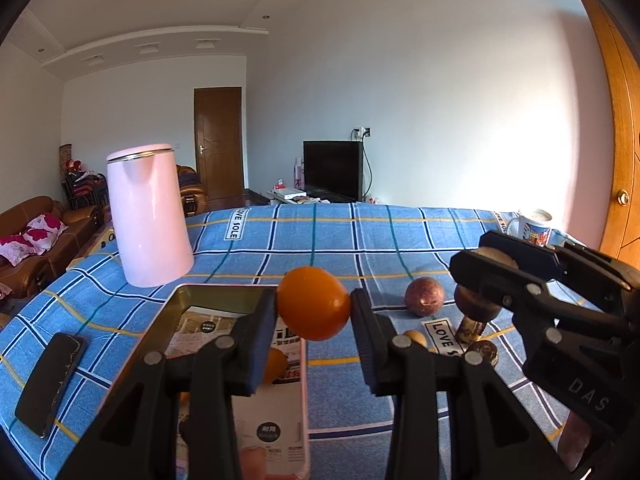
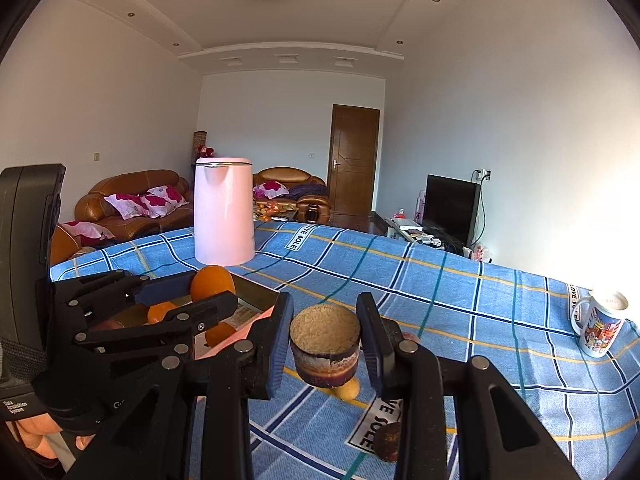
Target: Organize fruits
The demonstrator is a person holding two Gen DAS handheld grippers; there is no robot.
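Room: white walls, recessed ceiling with a round ornament, brown door (image 2: 354,160), dark television (image 1: 333,169), brown leather sofa (image 2: 132,204) with flowered cushions.
Surface: blue plaid cloth (image 1: 340,236) with yellow and dark lines and "LOVE SOLE" labels, covering the table.
Kettle: pink kettle (image 1: 148,216) upright at 10 o'clock in the left wrist view.
Tray: metal tray (image 1: 208,294) lined with printed paper, just this side of the kettle; a smaller orange fruit (image 1: 276,364) lies inside.
Left gripper (image 1: 314,306): fingers closed on an orange (image 1: 313,303), held above the tray's right edge.
Right gripper (image 2: 325,340): fingers clamped on a halved passion fruit (image 2: 325,342), cut face up, off the cloth.
Loose fruit: a whole passion fruit (image 1: 425,296) on the cloth at 2 o'clock from the orange; a small yellow fruit (image 2: 347,390) under the held half; another dark fruit (image 2: 387,440) nearer the camera.
Phone: black phone (image 1: 50,384) at 8 o'clock, beside the tray.
Mug: printed mug (image 2: 598,324) at the cloth's far right edge.
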